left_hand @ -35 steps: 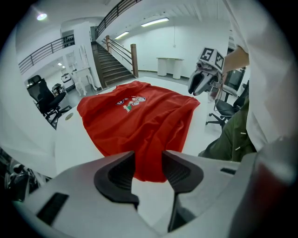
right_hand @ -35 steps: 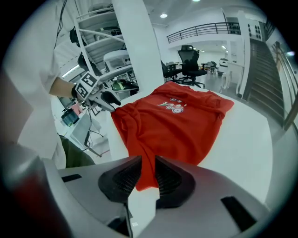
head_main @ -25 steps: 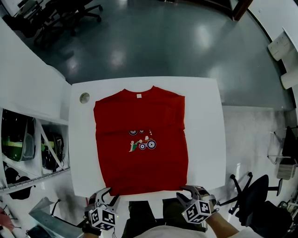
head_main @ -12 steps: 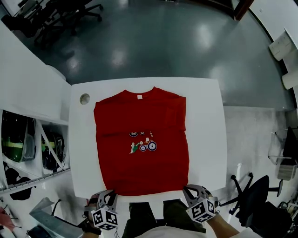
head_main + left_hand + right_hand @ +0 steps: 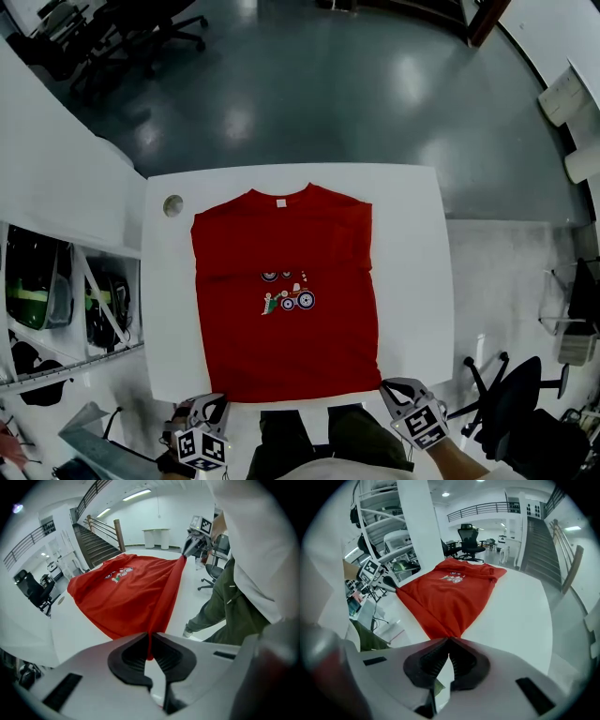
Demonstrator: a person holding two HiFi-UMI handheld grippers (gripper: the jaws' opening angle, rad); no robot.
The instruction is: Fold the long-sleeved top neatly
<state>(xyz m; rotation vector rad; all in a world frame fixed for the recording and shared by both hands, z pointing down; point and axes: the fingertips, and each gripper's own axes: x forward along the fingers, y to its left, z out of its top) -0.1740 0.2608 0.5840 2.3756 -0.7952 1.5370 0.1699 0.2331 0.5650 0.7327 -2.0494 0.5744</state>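
Pinching the red top (image 5: 286, 300), spread flat on the desk (image 5: 412, 281), by its hem corners: my left claw (image 5: 211, 406) closing on cloth, my right claw (image 5: 395, 386) clamped on it. Limp fabric; it'll sag between.

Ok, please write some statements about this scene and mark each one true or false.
1. The top is blue. False: it is red.
2. It lies on a white table. True.
3. The right gripper is open and empty. False: it is shut on a corner of the top's hem.
4. The print faces up. True.
5. A round disc sits at the table's near right corner. False: the disc is at the far left corner.
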